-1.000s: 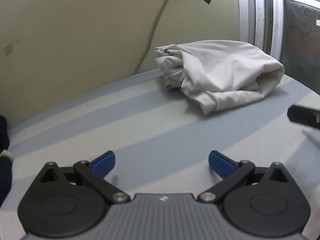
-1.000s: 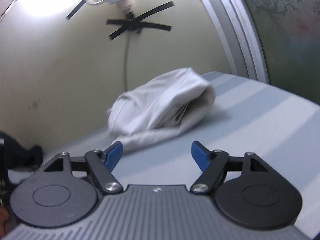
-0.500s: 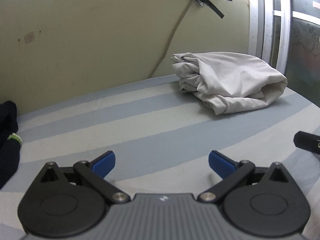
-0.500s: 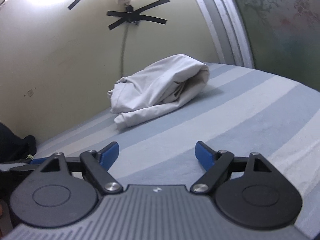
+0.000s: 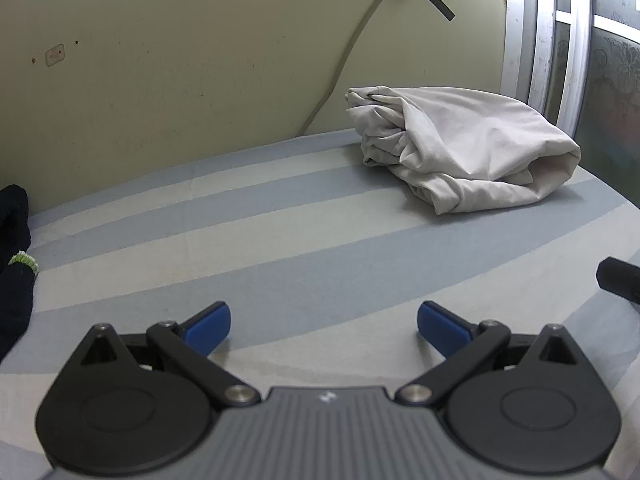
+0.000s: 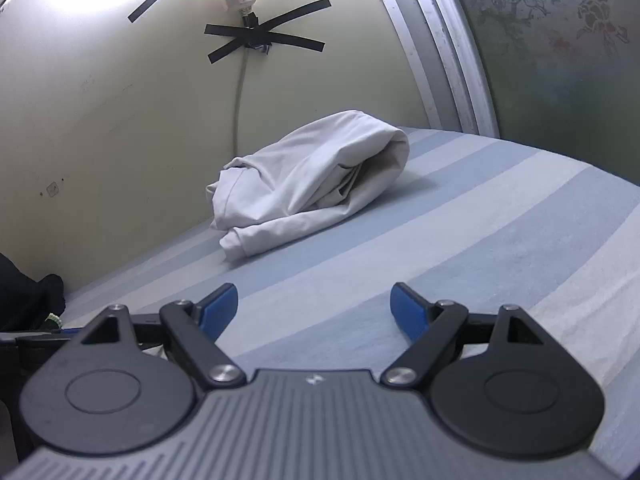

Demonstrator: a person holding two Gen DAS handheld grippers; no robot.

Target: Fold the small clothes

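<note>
A dark garment (image 5: 14, 264) is seen at nine o'clock. The left tongs (image 5: 324, 322) and right tongs (image 6: 314, 306) are held wide and empty. The white garment (image 5: 460, 152) lies ahead on the bed (image 5: 280, 248) at one o'clock of the left tongs, eleven o'clock of the right, long axis crosswise.

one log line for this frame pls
left gripper: open, empty | right gripper: open, empty | white garment: bundled on striped sheet, untouched | dark clothing: left edge
</note>
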